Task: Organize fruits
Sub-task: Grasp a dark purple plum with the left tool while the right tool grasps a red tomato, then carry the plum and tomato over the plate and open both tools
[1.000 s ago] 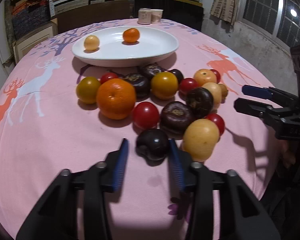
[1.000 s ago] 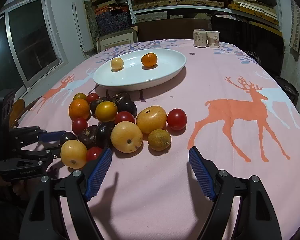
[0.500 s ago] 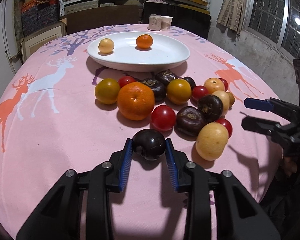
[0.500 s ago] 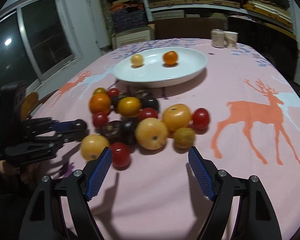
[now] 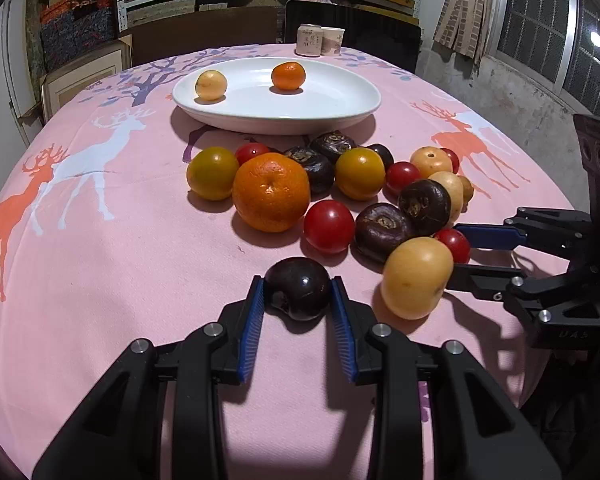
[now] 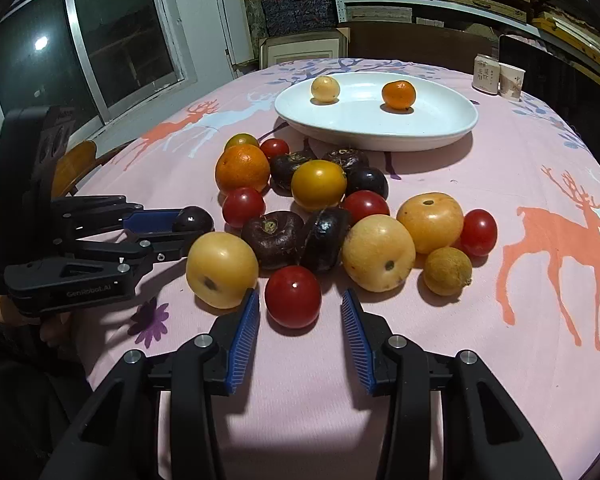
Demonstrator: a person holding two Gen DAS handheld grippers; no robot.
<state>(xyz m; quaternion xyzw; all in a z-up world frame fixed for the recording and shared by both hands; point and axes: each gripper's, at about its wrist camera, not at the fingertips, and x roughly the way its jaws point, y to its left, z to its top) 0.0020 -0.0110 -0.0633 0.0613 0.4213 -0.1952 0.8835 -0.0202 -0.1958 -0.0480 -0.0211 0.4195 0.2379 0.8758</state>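
Plum (image 5: 298, 294): clamped in left tool (image 5: 298, 300), bound for plate (image 5: 356, 114). Right tool (image 6: 298, 316): parted around red tomato (image 6: 293, 297), not gripping.

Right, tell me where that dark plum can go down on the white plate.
The wide white oval plate holds only a pale yellow fruit at its far left and a small orange mandarin far centre. Its near half and right end are bare. The fruit cluster between plate and left gripper is crowded.
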